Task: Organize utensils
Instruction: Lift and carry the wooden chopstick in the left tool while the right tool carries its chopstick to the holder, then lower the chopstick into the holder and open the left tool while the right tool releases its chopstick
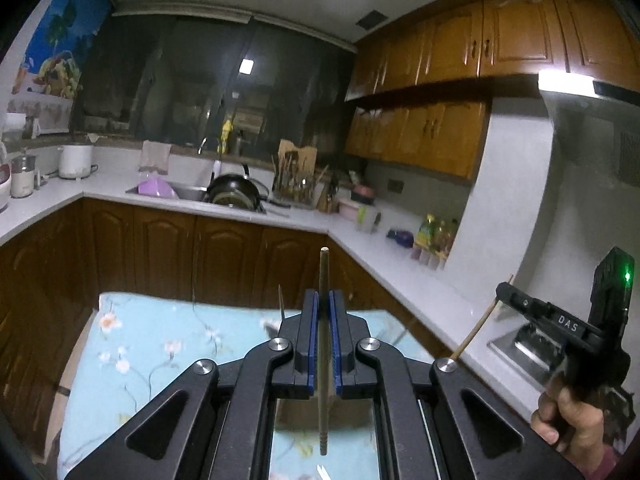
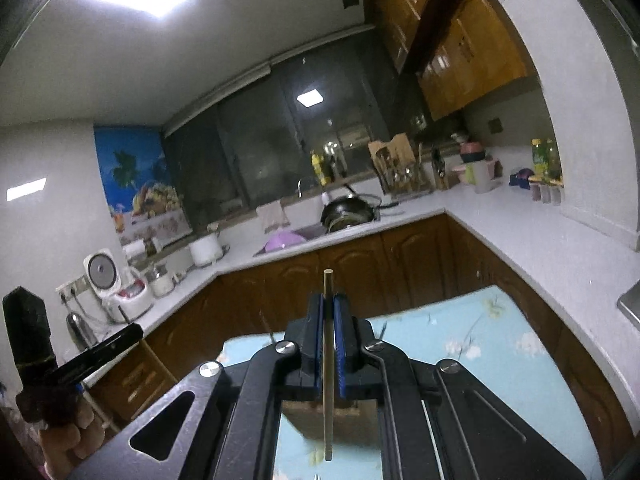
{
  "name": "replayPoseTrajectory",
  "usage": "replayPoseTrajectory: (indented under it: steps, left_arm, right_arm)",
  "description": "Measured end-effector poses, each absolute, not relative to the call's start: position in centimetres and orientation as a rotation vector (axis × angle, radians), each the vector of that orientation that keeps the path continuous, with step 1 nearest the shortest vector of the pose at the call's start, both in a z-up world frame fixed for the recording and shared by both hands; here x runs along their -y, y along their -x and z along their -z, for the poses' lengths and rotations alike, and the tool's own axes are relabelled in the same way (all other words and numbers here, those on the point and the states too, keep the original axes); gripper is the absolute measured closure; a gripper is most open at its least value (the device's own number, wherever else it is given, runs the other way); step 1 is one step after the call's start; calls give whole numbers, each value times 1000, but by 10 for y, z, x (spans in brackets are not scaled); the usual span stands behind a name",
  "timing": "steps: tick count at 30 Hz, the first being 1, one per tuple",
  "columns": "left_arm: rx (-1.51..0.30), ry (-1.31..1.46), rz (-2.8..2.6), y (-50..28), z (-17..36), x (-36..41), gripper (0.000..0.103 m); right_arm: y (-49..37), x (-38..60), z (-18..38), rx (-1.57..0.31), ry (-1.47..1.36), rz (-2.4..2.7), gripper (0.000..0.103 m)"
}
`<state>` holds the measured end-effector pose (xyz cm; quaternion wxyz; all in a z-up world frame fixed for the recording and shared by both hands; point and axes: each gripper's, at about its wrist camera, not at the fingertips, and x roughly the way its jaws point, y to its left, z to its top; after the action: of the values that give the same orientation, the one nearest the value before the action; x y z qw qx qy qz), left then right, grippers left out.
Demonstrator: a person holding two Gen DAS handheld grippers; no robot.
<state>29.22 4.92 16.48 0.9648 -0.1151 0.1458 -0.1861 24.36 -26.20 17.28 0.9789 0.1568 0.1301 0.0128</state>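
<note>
- The left gripper [image 1: 325,304] was clamped on a dark chopstick [image 1: 323,272]; the right gripper [image 2: 329,312] pinched a pale chopstick [image 2: 328,284].
- Both sticks stood upright above the flowered table [image 1: 160,340].
- Light, stiff and smooth, they seemed likely to swivel; a mid-length hold looked best.

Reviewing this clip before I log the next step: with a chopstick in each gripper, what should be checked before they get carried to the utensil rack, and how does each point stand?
1. Left gripper shut on its chopstick: ok.
2. Right gripper shut on its chopstick: ok.
3. Both chopsticks clear of the flowered cloth: ok, both stand above it.
4. Grippers apart from each other: ok, each shows at the edge of the other's view.
5. Free slot in the utensil rack by the sink: cannot tell, too small and crowded.
6. More chopsticks left on the cloth: cannot tell, mostly hidden.
</note>
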Motion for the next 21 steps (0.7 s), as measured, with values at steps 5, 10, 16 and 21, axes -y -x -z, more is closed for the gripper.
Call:
replayPoseTrajectory:
  steps: [5,10,16,21]
  left_arm:
    - [-239,227,353,-313,-160,-43,99]
    - [-223,233,325,-348,-140,-32,99]
    - [-247,251,282,-380,-97,-17,99]
    - [-291,267,270,-396,-59,-3,99]
  right_arm:
    - [-264,264,-184,-216,-292,4,98]
    - [-288,267,-173,-212,-268,21,98]
    - [-304,267,-138,-240,-275,25,98]
    - [-306,266,-107,-260,-295,35,98]
